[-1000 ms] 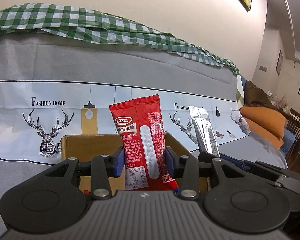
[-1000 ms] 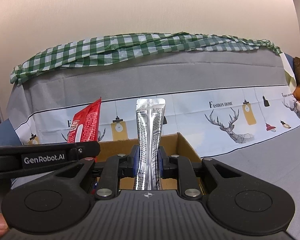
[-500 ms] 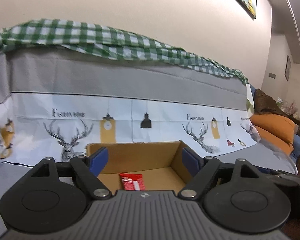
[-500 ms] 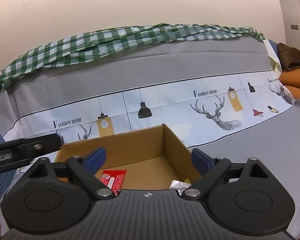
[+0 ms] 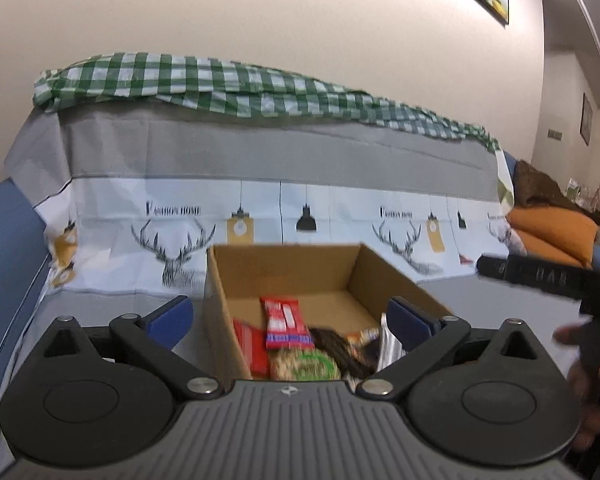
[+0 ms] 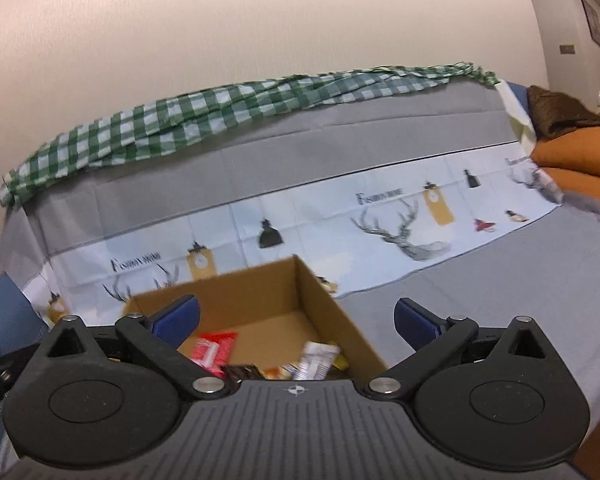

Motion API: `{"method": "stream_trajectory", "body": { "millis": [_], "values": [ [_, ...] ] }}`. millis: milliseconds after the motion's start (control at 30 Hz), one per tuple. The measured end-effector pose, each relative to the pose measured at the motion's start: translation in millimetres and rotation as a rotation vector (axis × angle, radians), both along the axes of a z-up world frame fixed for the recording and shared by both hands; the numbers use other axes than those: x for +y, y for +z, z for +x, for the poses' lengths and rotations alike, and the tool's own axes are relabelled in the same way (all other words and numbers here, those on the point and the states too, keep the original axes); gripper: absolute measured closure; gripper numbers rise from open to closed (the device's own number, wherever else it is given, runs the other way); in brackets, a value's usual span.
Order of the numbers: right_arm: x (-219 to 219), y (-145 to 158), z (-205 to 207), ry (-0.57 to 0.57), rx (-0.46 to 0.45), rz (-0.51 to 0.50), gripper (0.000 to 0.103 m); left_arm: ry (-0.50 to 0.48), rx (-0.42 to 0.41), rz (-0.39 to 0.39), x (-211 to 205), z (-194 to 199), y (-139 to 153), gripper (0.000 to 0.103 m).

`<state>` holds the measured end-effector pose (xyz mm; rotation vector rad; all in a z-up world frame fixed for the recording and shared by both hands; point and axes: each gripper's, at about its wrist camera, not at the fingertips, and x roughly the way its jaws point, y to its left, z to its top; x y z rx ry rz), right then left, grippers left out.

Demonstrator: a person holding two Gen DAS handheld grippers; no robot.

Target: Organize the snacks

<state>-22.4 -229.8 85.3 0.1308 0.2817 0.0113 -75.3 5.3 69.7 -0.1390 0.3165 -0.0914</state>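
An open cardboard box [image 5: 284,268] stands on the covered sofa seat. Inside lie a red snack packet [image 5: 284,322], a silver packet [image 5: 388,344], a round green-labelled pack [image 5: 304,366] and a dark packet [image 5: 336,346]. My left gripper [image 5: 290,314] hovers in front of the box, its jaws opening wide with nothing between them. My right gripper [image 6: 298,316] is also opening and empty; the box [image 6: 236,296], red packet [image 6: 214,350] and silver packet [image 6: 318,358] sit ahead and slightly left of it. The right tool's black body [image 5: 540,274] shows at the left wrist view's right edge.
A grey cover with a deer print [image 5: 172,248] drapes the sofa. A green checked cloth [image 5: 220,84] lies along the backrest. Orange cushions [image 5: 552,232] sit at the far right. Grey seat [image 6: 480,280] stretches right of the box. A hand [image 5: 584,376] holds the right tool.
Both grippers let go: the red packet left the left jaws and the silver packet left the right jaws, and both now lie in the box. The grippers have pulled back from it.
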Motion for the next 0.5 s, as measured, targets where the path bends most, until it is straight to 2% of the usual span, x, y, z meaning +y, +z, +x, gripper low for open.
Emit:
{"method": "stream_trajectory", "body": {
  "millis": [133,233,300,400,500],
  "values": [
    [-16.0,-2.8,-19.9,0.004,0.010,-0.053,0.001,-0.005,0.047,-0.028,-10.2,-20.7,-5.1,0.000],
    [-27.2,-17.5,-26.8,0.048,0.080,-0.057,0.001,-0.004,0.083,-0.009,-20.4,-27.4,-10.0,0.000],
    [-31.4,-25.7,-28.9,0.078,0.140,-0.014,0.001,-0.022,0.118,0.004,-26.8,-24.2,-14.8,0.000],
    [-26.6,-40.5,-32.0,0.109,0.173,-0.001,0.001,-0.045,0.165,0.007,-29.7,-13.9,-23.5,0.000],
    [-12.0,-40.2,-30.0,0.115,0.150,-0.036,0.001,-0.035,0.200,0.001,-27.4,-3.9,-29.0,0.000]
  ]
}}
